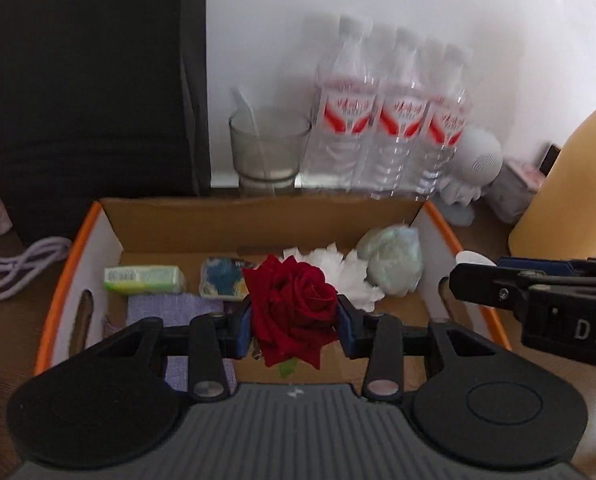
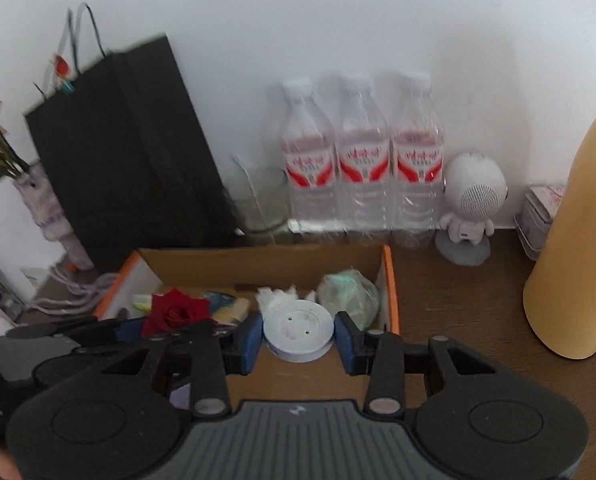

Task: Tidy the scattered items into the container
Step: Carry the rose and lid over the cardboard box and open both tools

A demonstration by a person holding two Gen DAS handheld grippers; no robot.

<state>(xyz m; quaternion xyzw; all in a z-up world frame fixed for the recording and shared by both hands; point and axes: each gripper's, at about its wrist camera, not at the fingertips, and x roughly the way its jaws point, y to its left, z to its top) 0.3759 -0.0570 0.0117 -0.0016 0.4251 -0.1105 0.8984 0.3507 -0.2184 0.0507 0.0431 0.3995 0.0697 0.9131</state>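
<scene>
An open cardboard box [image 1: 186,224] with orange edges sits on the brown table. My left gripper [image 1: 294,318] is shut on a dark red rose [image 1: 294,304], held over the box's near side. My right gripper [image 2: 298,340] is shut on a round white disc [image 2: 299,332] with small holes, also over the box [image 2: 258,264], to the right of the rose [image 2: 176,314]. Inside the box lie a green packet [image 1: 144,279], a blue-and-yellow sachet [image 1: 222,284], a purple cloth [image 1: 170,310], crumpled white tissue [image 1: 337,268] and a pale green bundle [image 1: 395,264]. The right gripper's black body [image 1: 537,300] shows at the right of the left wrist view.
Behind the box stand a black paper bag [image 2: 126,152], a glass [image 1: 268,152], three water bottles [image 2: 361,168] and a small white robot figure [image 2: 471,200]. A tall yellow bottle [image 2: 573,240] stands at the right, a purple cable [image 1: 22,264] at the left.
</scene>
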